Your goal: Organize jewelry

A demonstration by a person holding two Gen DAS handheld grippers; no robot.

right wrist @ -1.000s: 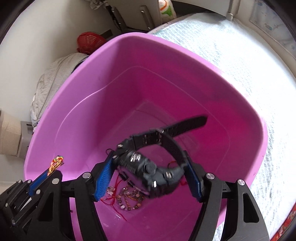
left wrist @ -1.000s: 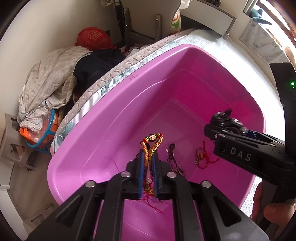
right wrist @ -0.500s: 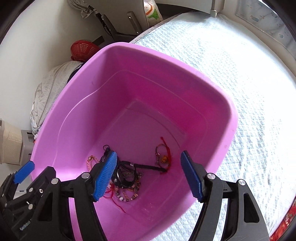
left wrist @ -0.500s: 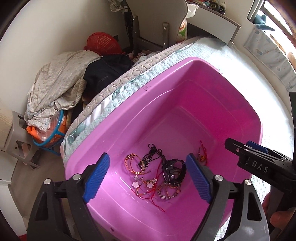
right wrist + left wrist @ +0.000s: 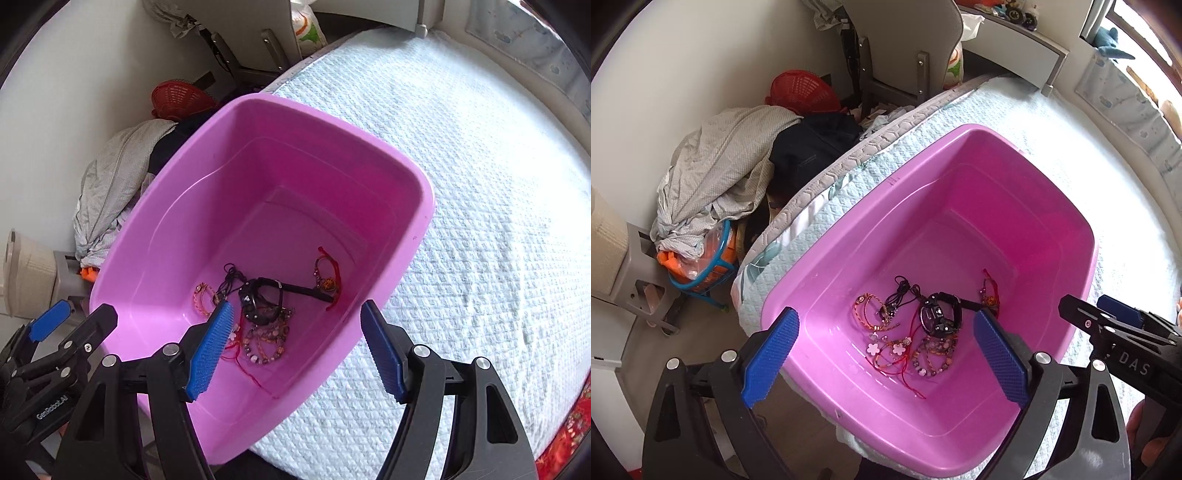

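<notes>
you've got 1 pink tub (image 5: 827, 254) on the quilted bed (image 5: 498, 206), w/ all the jewelry piled at its bottom, lower centre of both views; 1 black watch (image 5: 938, 314) in the middle, 1 red thread bracelet (image 5: 990, 295) to its right, 1 gold-orange braided bracelet (image 5: 868, 310) to its left, 1 black cord piece (image 5: 903, 291) above that; below sit flower-charm and beaded strands (image 5: 908, 354), too tangled to count; 2 grippers; your left gripper (image 5: 886, 354) is wide and its jaws are opening, nothing pinched, hanging above the pile; your right gripper (image 5: 295, 347) stands fairly wide, also empty; its left pad covers part of the pile in the right view; upper left of frame: 1 red basket (image 5: 801, 92), clothes heap (image 5: 720, 173); watch strap end partly hidden behind the left gripper's right pad.
</notes>
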